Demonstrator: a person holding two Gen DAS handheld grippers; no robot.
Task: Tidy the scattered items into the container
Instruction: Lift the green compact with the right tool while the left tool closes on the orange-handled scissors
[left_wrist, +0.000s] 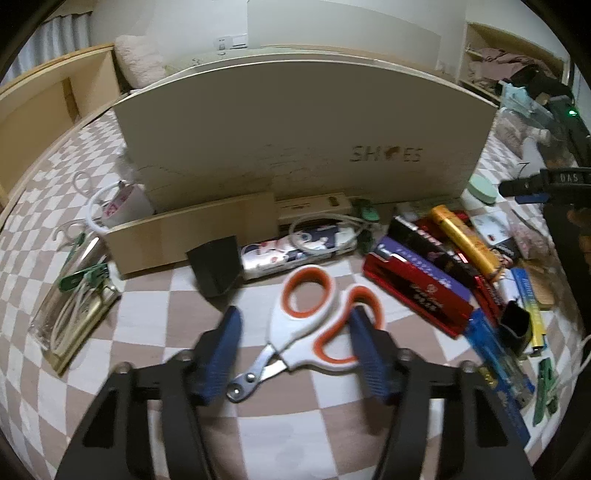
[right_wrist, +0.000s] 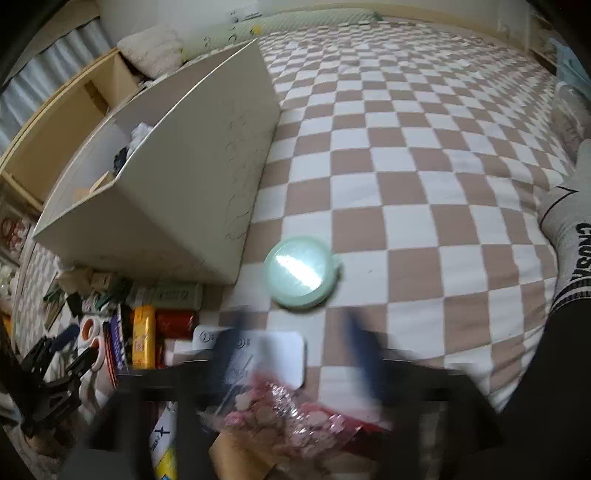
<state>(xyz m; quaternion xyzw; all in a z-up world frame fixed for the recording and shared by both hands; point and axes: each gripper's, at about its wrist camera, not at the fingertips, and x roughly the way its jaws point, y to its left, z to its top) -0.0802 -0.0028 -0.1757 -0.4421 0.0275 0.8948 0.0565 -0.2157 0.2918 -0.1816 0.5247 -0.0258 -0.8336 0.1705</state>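
White scissors with orange handle rings (left_wrist: 310, 317) lie on the checkered bedspread, between the fingers of my open left gripper (left_wrist: 295, 332). The beige shoe box (left_wrist: 295, 125) stands just behind. It also shows in the right wrist view (right_wrist: 155, 177), open at the top with a few items inside. My right gripper (right_wrist: 295, 332) is open and blurred, above a clear bag of pink pieces (right_wrist: 284, 413) and a white card (right_wrist: 273, 354). A mint green round tin (right_wrist: 301, 275) lies just ahead of it.
A pile of boxes and tubes lies right of the scissors: a red box (left_wrist: 417, 291), a yellow tube (left_wrist: 465, 240), a blue pen pack (left_wrist: 498, 365). A black cup (left_wrist: 216, 266), a wooden board (left_wrist: 192, 232) and a cable bag (left_wrist: 74, 306) lie left. A person's socked foot (right_wrist: 569, 221) rests at right.
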